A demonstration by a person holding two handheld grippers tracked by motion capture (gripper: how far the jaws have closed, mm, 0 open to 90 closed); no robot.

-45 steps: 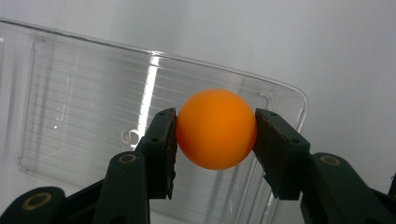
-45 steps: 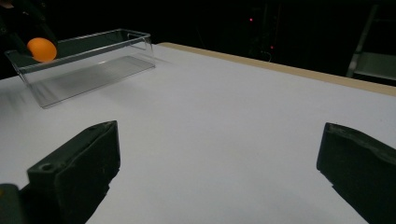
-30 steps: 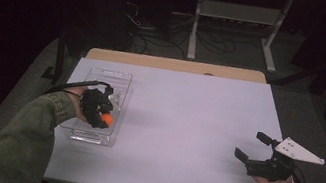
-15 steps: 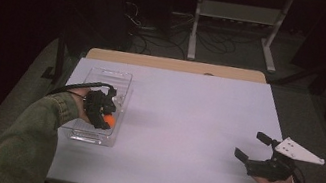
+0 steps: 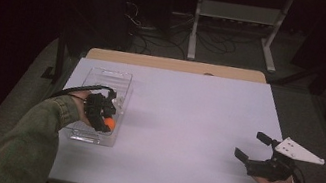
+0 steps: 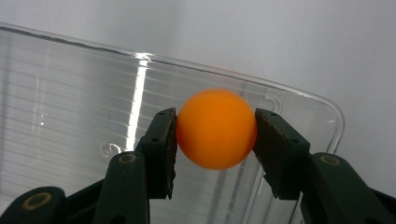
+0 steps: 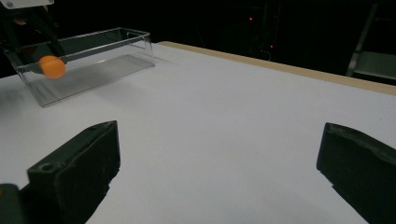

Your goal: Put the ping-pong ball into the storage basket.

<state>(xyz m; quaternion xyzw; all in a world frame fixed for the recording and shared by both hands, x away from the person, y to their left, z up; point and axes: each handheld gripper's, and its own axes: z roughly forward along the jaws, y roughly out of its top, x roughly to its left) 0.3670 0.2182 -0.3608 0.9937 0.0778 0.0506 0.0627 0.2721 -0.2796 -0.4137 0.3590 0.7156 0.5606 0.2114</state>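
An orange ball (image 6: 216, 128) is pinched between the two black pads of my left gripper (image 6: 216, 135), which is shut on it. Ball and gripper hang over a clear plastic box (image 6: 70, 93), near its corner. In the high view the left gripper (image 5: 103, 116) and the ball (image 5: 108, 123) are over the near right part of the box (image 5: 103, 72), at the table's left side. My right gripper (image 5: 249, 145) rests at the near right of the table, and its jaws (image 7: 219, 154) stand wide open with nothing between them. From there the ball (image 7: 52, 66) shows at the box's (image 7: 102, 51) near end.
The white table top (image 5: 187, 116) stretches between the two hands. A wooden strip (image 5: 176, 65) runs along its far edge. Beyond it, in the dark, stand a metal frame (image 5: 235, 18) and loose cables on the floor.
The left gripper with the ball has shifted slightly to the right, toward the box's right wall. The right gripper has not moved.
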